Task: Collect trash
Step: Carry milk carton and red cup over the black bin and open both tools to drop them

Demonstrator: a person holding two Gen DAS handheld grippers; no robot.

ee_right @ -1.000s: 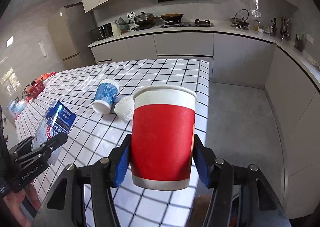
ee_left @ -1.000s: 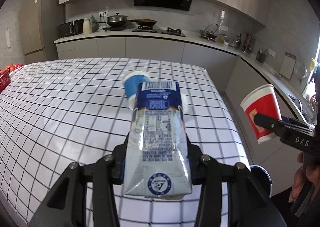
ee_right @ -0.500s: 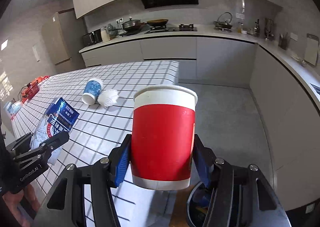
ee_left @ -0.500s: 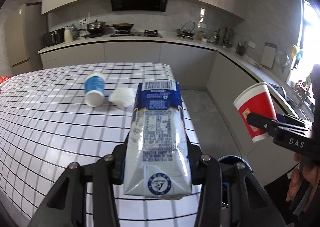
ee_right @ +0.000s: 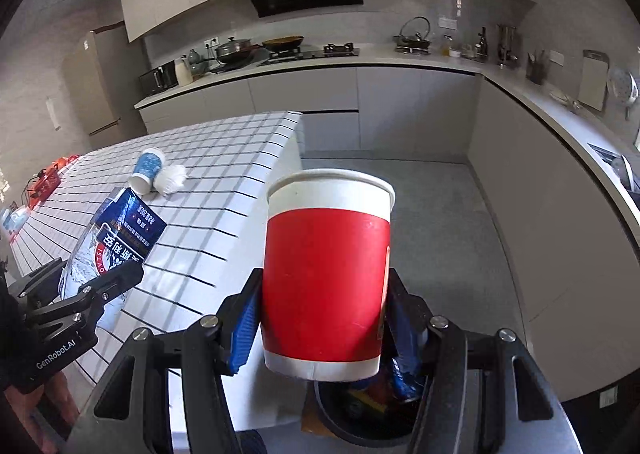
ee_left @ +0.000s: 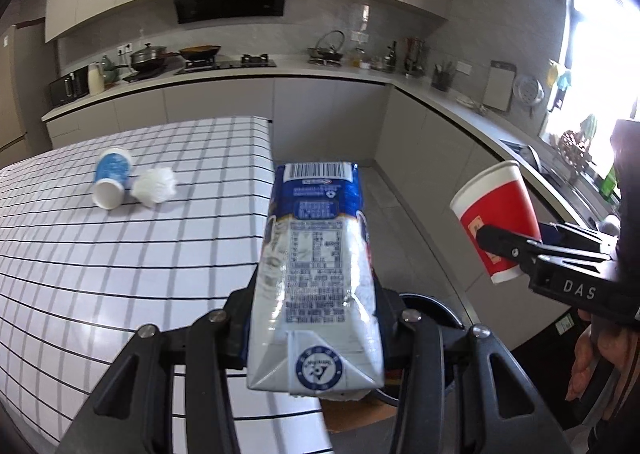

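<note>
Past the edge of the checked surface [ee_left: 120, 254], the left tongs [ee_left: 316, 318] are clamped on a blue-and-white milk carton [ee_left: 316, 266], while the right tongs [ee_right: 324, 314] squeeze an upright red paper cup [ee_right: 326, 278] over a dark bin [ee_right: 360, 414] on the floor (some rubbish lies inside). Back on the surface lie 2 more pieces, a tipped blue cup [ee_left: 110, 182] touching a crumpled white wad [ee_left: 154, 188].

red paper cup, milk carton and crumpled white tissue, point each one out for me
red paper cup [ee_right: 326, 278], right wrist view, middle of its red band
milk carton [ee_left: 318, 266], left wrist view, printed nutrition panel
crumpled white tissue [ee_left: 154, 187], left wrist view, centre of the wad
</note>
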